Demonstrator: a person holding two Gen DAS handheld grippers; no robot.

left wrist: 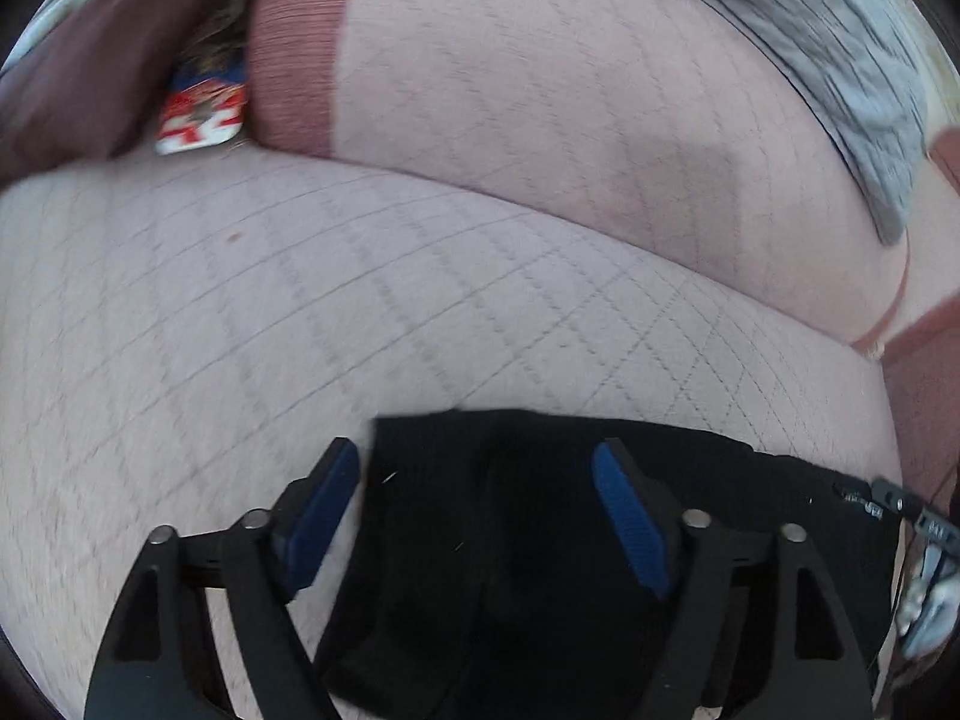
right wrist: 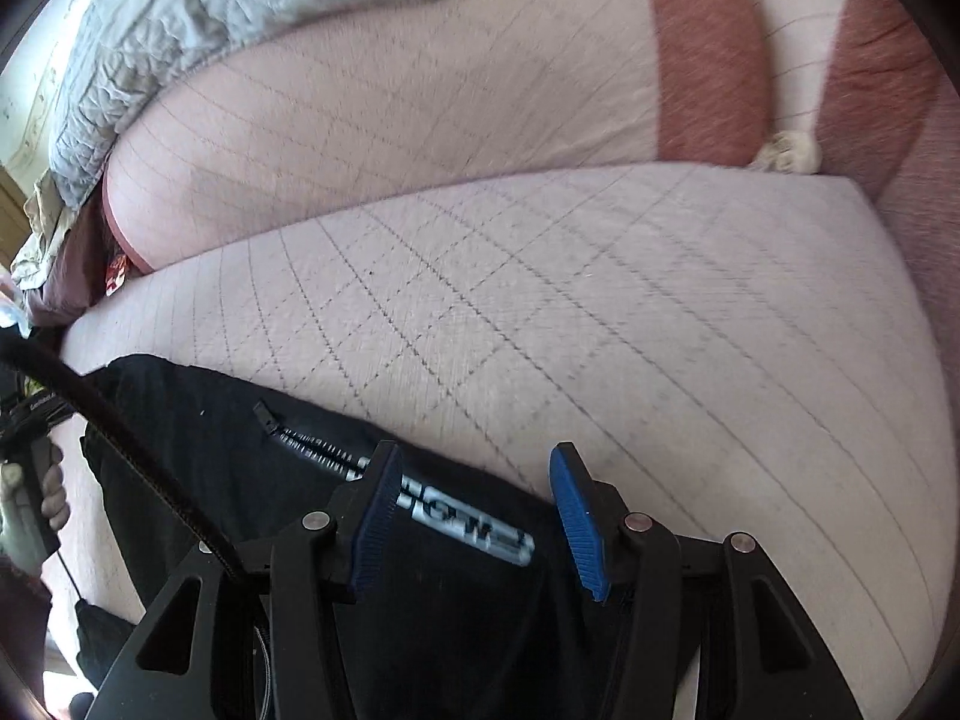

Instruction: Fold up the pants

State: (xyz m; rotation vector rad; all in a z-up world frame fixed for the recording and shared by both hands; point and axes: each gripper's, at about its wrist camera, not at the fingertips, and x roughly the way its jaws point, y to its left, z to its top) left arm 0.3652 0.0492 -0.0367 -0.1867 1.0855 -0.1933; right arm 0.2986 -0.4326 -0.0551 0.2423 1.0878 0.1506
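pants: black, flat on the quilted sofa seat, folded edge running side to side | left gripper: fingers spread, released, straddling the cloth | right gripper: fingers apart over the zip end, not pressing | both equally near

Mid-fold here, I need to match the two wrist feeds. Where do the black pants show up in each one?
Left wrist view: the black pants fill the bottom centre, under and between the left gripper fingers.
Right wrist view: the pants lie at lower left to bottom centre, their silver logo between the right gripper fingers.
Shared landmark: the grey blanket on the quilted sofa back.
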